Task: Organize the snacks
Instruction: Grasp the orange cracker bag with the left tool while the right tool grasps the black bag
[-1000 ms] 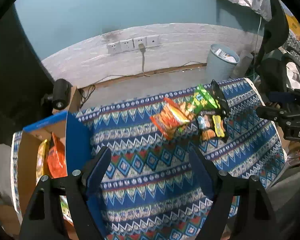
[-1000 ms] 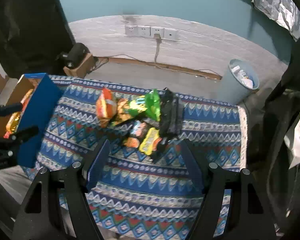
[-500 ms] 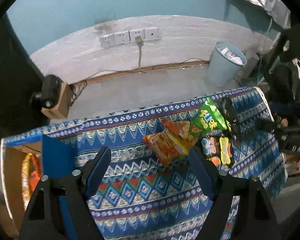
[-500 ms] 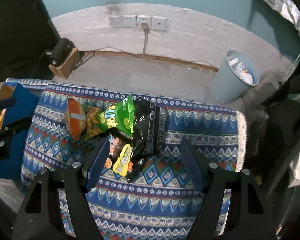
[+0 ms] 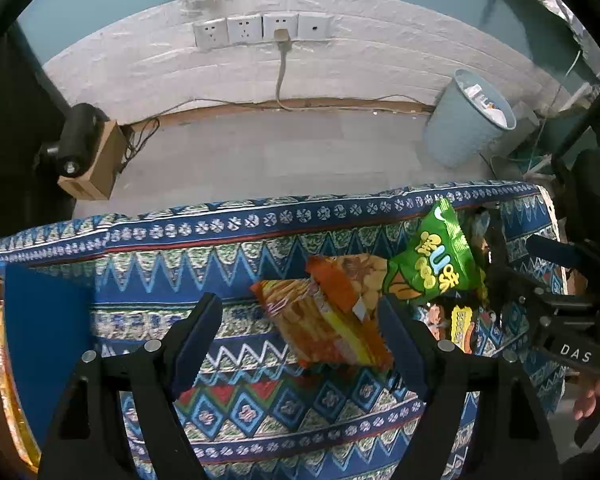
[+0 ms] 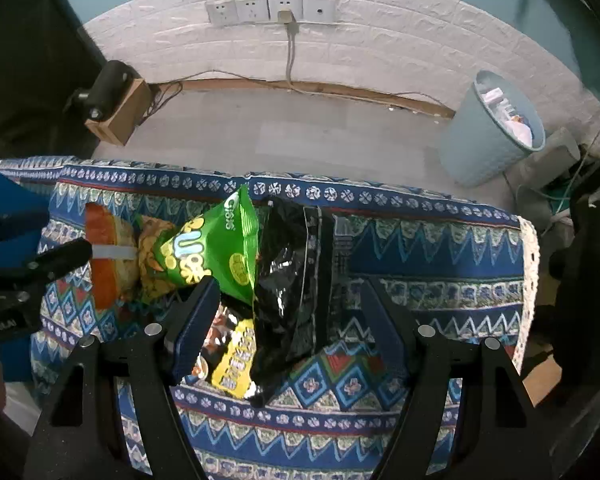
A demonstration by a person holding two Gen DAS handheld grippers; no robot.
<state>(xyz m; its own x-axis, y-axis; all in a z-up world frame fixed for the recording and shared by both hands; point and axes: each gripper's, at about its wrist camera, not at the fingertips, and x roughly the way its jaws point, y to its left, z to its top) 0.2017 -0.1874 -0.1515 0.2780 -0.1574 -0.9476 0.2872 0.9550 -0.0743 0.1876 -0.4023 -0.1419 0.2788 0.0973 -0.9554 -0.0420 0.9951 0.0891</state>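
Observation:
A pile of snack bags lies on the patterned blue tablecloth [image 5: 228, 240]. My left gripper [image 5: 300, 320] is open, its jaws on either side of an orange bag [image 5: 324, 328]. A green bag [image 5: 436, 264] lies behind it to the right. My right gripper [image 6: 286, 308] is open around a black bag [image 6: 296, 280]; the green bag [image 6: 216, 252] and a yellow packet [image 6: 236, 356] lie by its left finger. The orange bag [image 6: 108, 256] lies further left. The right gripper also shows in the left wrist view [image 5: 560, 300], and the left gripper in the right wrist view [image 6: 32, 264].
A blue cardboard box [image 5: 40, 320] holding snack bags stands at the table's left end. Beyond the table's far edge is grey floor, a light blue waste bin [image 5: 464, 120], a small cardboard box with a black device [image 5: 88, 152], and a wall with sockets [image 5: 260, 28].
Both grippers have moved forward and down toward the snack pile. The left has swung right, away from the box, to the orange bag. The right has closed in around the black bag.

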